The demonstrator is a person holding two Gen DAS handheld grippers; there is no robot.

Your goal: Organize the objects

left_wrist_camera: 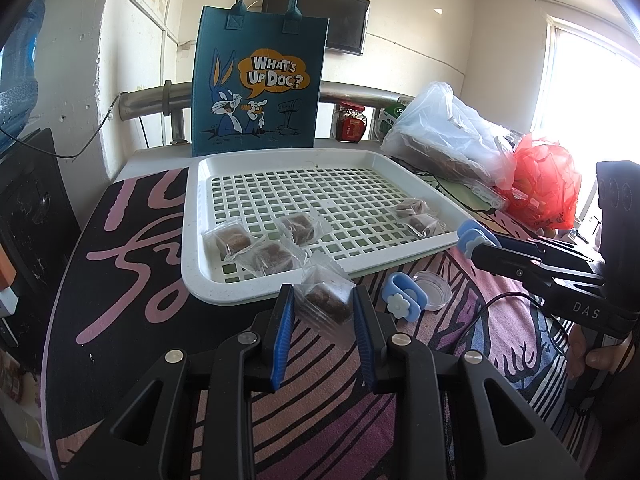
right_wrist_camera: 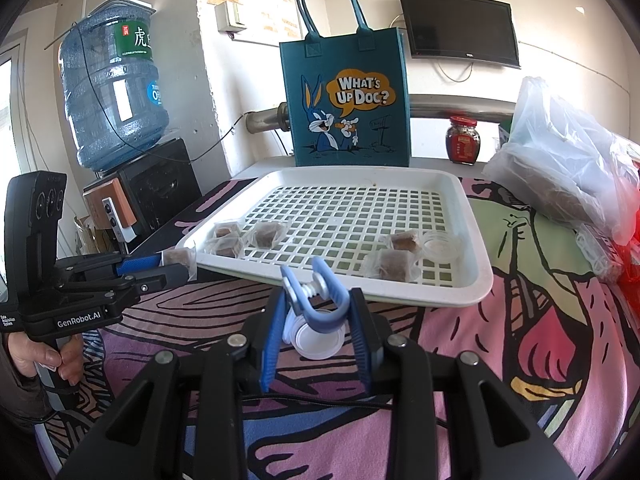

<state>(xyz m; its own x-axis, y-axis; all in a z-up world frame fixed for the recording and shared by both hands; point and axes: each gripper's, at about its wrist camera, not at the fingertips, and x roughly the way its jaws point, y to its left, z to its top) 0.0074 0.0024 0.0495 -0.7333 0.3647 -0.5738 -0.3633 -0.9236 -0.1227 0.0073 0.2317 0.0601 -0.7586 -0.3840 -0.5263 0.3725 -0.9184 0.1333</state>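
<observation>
My left gripper (left_wrist_camera: 323,296) is shut on a wrapped brown snack cube (left_wrist_camera: 326,302), held just before the near edge of the white slotted tray (left_wrist_camera: 224,292). Several more wrapped cubes (left_wrist_camera: 298,228) lie on the tray. My right gripper (right_wrist_camera: 316,298) is shut on a blue spring clip (right_wrist_camera: 316,308), which it holds above the cloth in front of the tray (right_wrist_camera: 472,280). From the left wrist view the right gripper (left_wrist_camera: 476,242) sits at the tray's right corner. A second blue clip with a flower (left_wrist_camera: 402,294) and a small clear dish (left_wrist_camera: 431,290) rest on the cloth.
A blue cartoon tote bag (left_wrist_camera: 256,80) stands behind the tray. Clear and red plastic bags (left_wrist_camera: 452,136) crowd the right side, with a red jar (right_wrist_camera: 463,140) beyond. Another clear dish (right_wrist_camera: 440,246) sits in the tray. A water jug (right_wrist_camera: 112,88) stands far left.
</observation>
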